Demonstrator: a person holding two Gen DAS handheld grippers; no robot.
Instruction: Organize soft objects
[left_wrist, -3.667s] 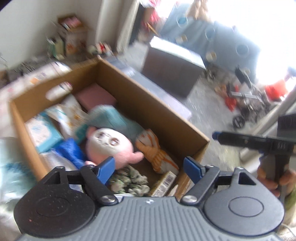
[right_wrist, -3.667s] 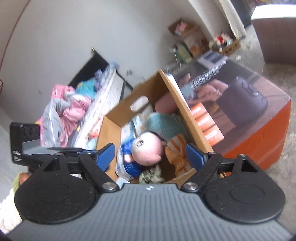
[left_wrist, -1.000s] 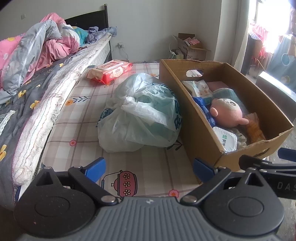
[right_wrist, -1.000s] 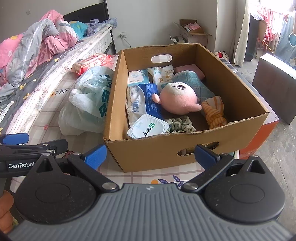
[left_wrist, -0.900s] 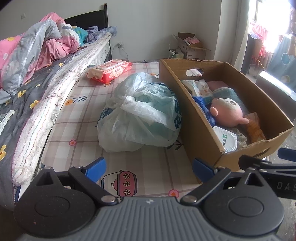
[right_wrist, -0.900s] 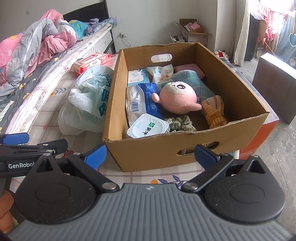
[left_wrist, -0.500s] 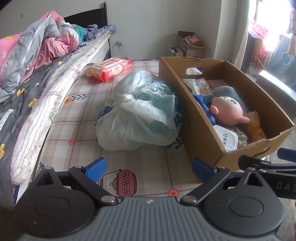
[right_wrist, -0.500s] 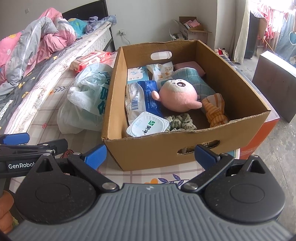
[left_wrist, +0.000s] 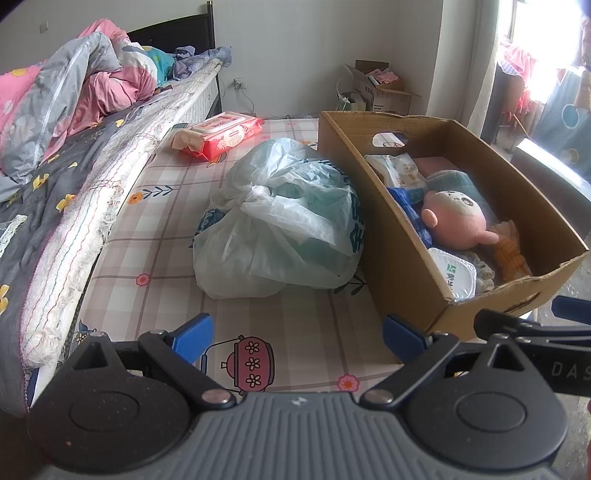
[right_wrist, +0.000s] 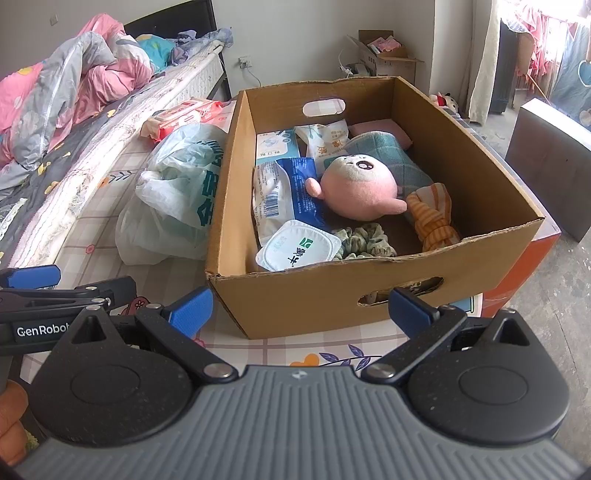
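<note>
While the pink plush toy lies in the middle of the cardboard box, its head resting on a teal cloth, an orange striped cloth sits just to its right and a green scrunchie lies in front of it. To its left are a blue wipes pack and a white lidded tub, with further packets toward the back wall.

Compared with a second ago, almost nothing has changed: the box contents lie as they did, and both views have only crept slightly closer to the bed. Several seconds back, both cameras were blurred and tilted steeply over the box; now they are level and sharp.

The left gripper hovers over the checked sheet, jaws spread wide and holding nothing. The right gripper faces the box's near wall, jaws likewise spread and empty.

A knotted plastic bag rests against the box's left wall, between the left gripper and the toys. Beyond it lies a red wipes pack, and a crumpled pink and grey quilt is heaped on the bed.
</note>
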